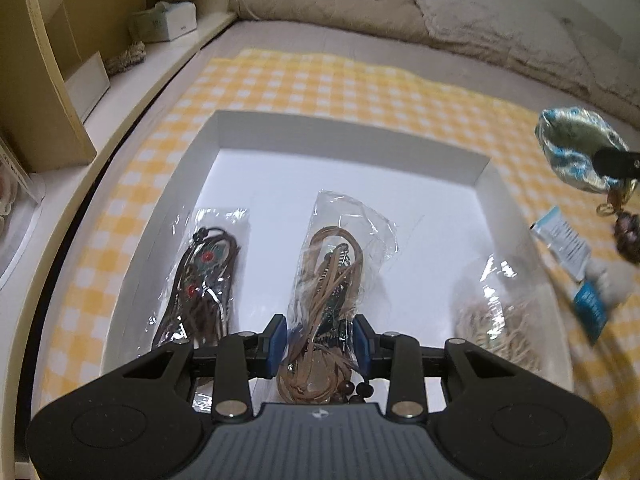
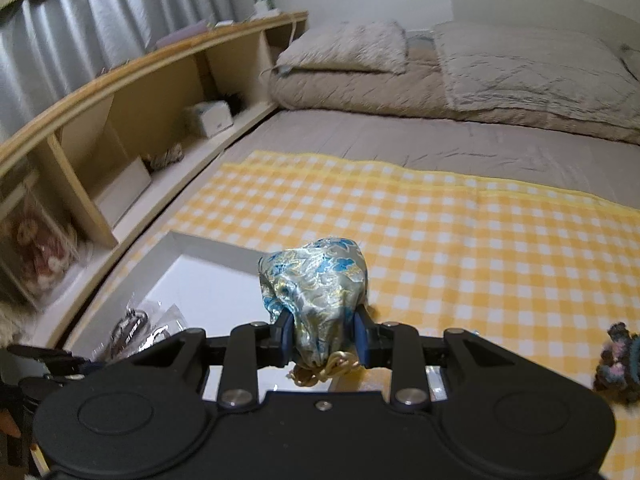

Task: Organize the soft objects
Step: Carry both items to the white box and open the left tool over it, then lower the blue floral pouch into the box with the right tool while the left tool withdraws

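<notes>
Right gripper (image 2: 322, 340) is pinched on the floppy, slick brocade pouch (image 2: 316, 288) near its cinched neck, the best hold, while left gripper (image 1: 320, 340) straddles the crinkly bagged cord necklace (image 1: 332, 276), grip unclear.

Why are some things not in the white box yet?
Three clear plastic bags of cords lie in the white box, the middle bag between the left claw fingers. Still outside: a shiny blue-and-gold brocade pouch pinched in the right claw, and a blue-and-white packet on the yellow checked cloth.
</notes>
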A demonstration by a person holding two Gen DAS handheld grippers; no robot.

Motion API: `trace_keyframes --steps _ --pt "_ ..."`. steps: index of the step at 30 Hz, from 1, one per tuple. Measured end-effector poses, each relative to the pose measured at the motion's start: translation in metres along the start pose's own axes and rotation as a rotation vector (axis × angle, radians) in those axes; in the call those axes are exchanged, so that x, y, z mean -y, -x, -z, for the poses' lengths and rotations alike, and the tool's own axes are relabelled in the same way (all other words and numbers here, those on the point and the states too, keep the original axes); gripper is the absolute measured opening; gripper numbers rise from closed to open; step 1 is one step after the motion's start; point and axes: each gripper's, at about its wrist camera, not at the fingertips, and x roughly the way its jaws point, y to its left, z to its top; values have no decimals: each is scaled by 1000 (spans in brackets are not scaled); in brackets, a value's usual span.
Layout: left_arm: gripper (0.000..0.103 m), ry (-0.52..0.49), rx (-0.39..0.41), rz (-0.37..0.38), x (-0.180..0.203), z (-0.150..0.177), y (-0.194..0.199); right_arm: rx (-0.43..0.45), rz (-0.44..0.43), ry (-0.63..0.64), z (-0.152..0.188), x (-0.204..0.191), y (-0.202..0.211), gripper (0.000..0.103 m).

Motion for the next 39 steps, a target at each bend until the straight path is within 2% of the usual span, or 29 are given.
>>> trace_keyframes --steps 8,15,18,21,26,27,29,31,32,34,36,39 --pt "37 31 -46 -35 -20 2 -17 -75 -13 94 0 -18 -42 31" --pt "39 27 -62 -29 -24 4 -24 -132 -10 133 3 -25 -78 32" --pt "49 21 -69 -6 -22 4 -25 -176 -21 121 5 -23 -91 40" --pt "59 36 -79 30 -22 1 -22 -207 13 115 6 -21 -98 43" --pt "64 34 -52 94 -16 -3 -8 -174 4 94 -1 -15 -88 46" --pt "64 26 -36 97 -15 -5 -4 -165 1 94 -2 -15 -86 45" --pt "64 18 -5 101 -13 -7 3 -158 -9 115 -3 -18 -84 24" --pt "58 13 16 109 -12 -9 8 -178 -21 145 -1 -24 -86 17" --pt "54 9 22 112 -11 -10 9 -196 -27 163 1 -27 -88 17" --pt "37 -7 15 125 -8 -11 9 -230 -31 216 6 -34 -93 16" --pt "33 -34 -3 135 -4 -10 6 -264 -16 267 11 -40 -100 17" --pt "32 -80 -42 123 3 -5 -2 -295 28 309 22 -41 -114 16"
